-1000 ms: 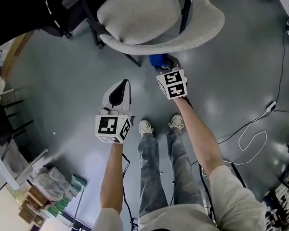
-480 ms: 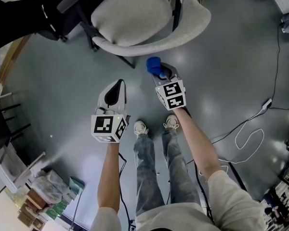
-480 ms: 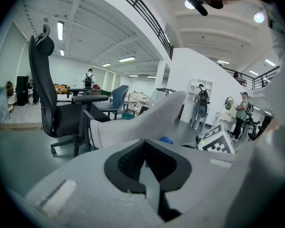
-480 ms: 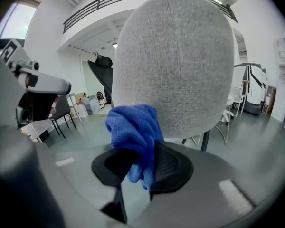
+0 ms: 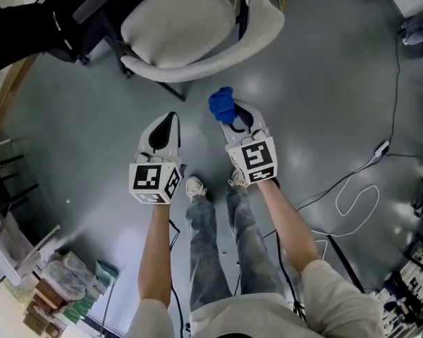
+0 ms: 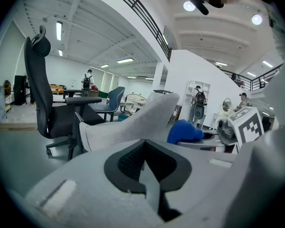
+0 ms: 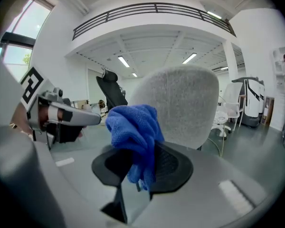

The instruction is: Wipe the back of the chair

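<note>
Between the pads of my right claw a blue cloth is pinched. The jaws are closed on its lower folds, and the rest bunches up above the tips. Straight ahead of that claw stands the grey back of the chair, its rear face toward me. The cloth is near the back but apart from it, with bare floor showing between them in the head view.

My left claw sits beside the right one, just to its left. Its 2 jaws are pressed together with nothing between them. From the left claw, the chair lies ahead and slightly to the right, its curved back seen side-on. The cloth shows farther right, at the tip of the other claw. Ahead and to the left of the left claw, a black office chair stands well apart.

Just behind the 2 claws I see the person's shoes on the floor, between the marker cubes. A thin cable loops across the floor well to the right of the right claw. Both claws hang clear of the chair, neither touching it.
</note>
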